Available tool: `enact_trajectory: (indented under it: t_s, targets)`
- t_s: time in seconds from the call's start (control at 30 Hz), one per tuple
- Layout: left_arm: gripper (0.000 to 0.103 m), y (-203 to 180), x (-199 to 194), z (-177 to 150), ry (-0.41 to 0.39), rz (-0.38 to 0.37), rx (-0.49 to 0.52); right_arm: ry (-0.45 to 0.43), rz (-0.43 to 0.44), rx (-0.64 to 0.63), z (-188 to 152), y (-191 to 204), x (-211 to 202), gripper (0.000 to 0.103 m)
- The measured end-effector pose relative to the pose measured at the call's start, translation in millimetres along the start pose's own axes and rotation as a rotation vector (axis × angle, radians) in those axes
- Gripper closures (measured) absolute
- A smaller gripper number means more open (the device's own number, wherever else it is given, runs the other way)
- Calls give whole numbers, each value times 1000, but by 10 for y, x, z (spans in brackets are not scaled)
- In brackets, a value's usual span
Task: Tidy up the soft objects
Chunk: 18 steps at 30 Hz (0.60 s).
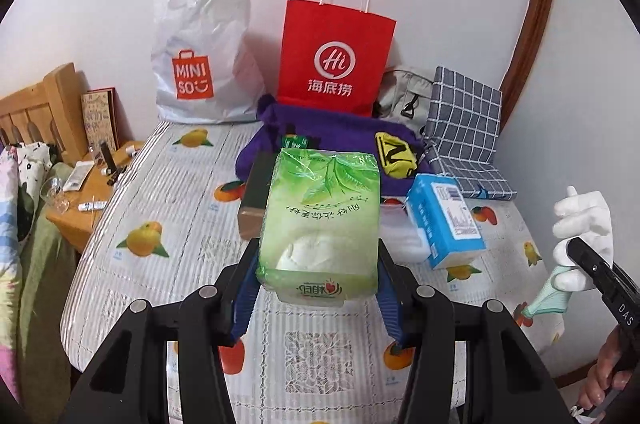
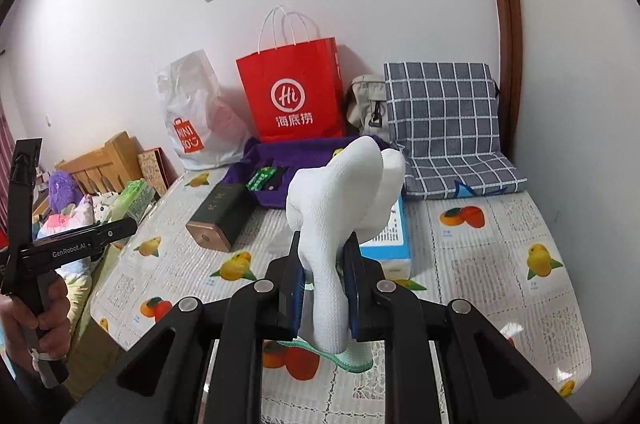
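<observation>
My left gripper is shut on a green pack of tissues and holds it above the table with the fruit-print cloth. My right gripper is shut on a pair of white socks with mint cuffs, held upright above the table; they also show at the right edge of the left wrist view. The green pack shows at the left in the right wrist view.
Against the wall stand a white MINISO bag, a red paper bag, a beige bag and a checked grey cushion. A purple cloth, a dark box and a blue tissue box lie on the table.
</observation>
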<state>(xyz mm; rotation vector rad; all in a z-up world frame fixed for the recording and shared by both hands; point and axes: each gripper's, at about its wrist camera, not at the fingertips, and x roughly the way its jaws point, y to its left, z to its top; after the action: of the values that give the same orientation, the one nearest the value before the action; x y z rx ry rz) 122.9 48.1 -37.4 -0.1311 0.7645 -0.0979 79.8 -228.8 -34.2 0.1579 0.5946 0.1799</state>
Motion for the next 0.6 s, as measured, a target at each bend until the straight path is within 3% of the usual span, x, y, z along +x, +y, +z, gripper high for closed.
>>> enact_trajectory:
  t_s: [0.2,0.3,0.6]
  targets:
    - [53,-75,56,145,-4,0,23,-18,4,-6,101,-16,52,86]
    - [53,-102,121,244,-5,27,47,-19,15,-5,194,-25,166,86]
    - [53,-64,537,552,45,-1,32,-8,46,-24,523,-13,652,86]
